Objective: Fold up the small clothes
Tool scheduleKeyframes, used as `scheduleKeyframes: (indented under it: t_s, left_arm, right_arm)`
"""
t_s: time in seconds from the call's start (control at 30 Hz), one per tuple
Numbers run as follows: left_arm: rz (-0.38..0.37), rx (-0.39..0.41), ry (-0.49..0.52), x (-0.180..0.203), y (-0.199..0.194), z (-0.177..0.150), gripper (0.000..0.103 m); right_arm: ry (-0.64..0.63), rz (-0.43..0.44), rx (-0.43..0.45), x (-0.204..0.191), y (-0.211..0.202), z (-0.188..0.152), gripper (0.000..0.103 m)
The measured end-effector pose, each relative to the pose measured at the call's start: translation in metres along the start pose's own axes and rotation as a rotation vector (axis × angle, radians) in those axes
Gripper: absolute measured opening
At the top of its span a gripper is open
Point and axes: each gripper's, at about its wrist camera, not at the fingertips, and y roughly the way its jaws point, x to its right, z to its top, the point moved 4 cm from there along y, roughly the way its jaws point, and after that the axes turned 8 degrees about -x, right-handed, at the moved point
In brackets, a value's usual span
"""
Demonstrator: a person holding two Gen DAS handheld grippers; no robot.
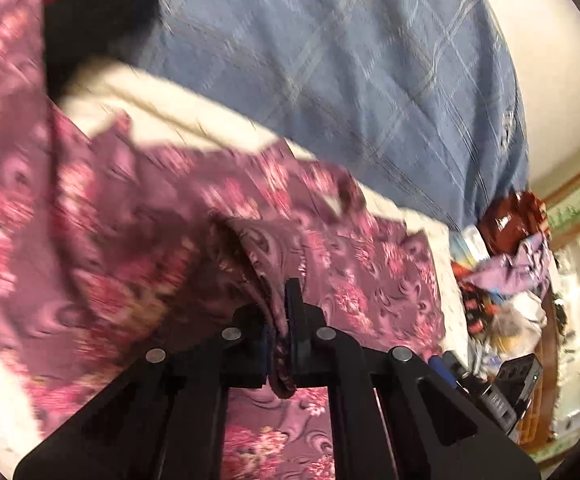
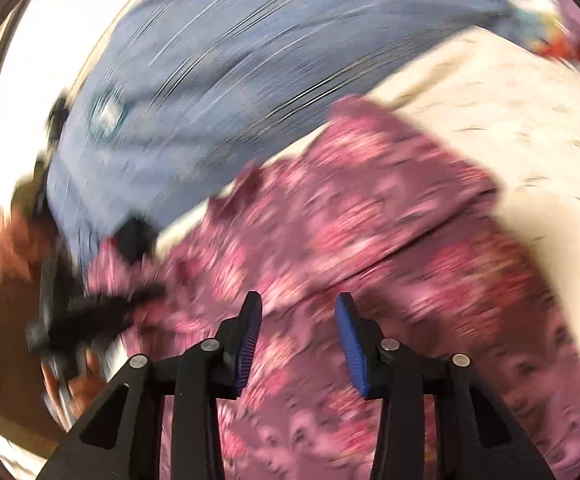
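Left gripper (image 1: 279, 320) pinches a bunched fold of the pink floral cloth (image 1: 109, 240), which lies spread on the cream bed sheet (image 1: 193, 116). Right gripper (image 2: 297, 338) hovers over the cloth (image 2: 370, 232), jaws spread, nothing between them. Blue checked shirt (image 1: 350, 60) just behind; views blurred.

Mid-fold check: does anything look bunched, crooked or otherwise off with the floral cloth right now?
Yes. The pink floral garment is bunched into a rope-like pinch in the left hand-held gripper, not held by a flat edge. The right hand-held gripper is open above it, holding nothing.
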Motion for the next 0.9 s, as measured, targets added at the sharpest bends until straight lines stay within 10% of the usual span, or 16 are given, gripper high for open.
scheduleKeyframes:
  t_s: [0.3, 0.47, 0.67, 0.9]
  left_arm:
    - [-0.005, 0.008, -0.028, -0.007, -0.002, 0.001, 0.005]
    - [-0.019, 0.009, -0.041, -0.01, -0.006, 0.001, 0.005]
    - [-0.05, 0.021, -0.044, -0.007, -0.013, 0.002, 0.005]
    - [-0.027, 0.033, -0.019, -0.002, -0.014, 0.001, 0.005]
  right_arm:
    - [0.366, 0.196, 0.092, 0.056, 0.014, 0.035, 0.049]
    - [0.533, 0.242, 0.094, 0.071, 0.018, 0.038, 0.032]
    - [0.557, 0.185, 0.132, 0.075, -0.002, 0.017, 0.047]
    - [0.478, 0.13, 0.129, 0.066, 0.022, 0.043, 0.039]
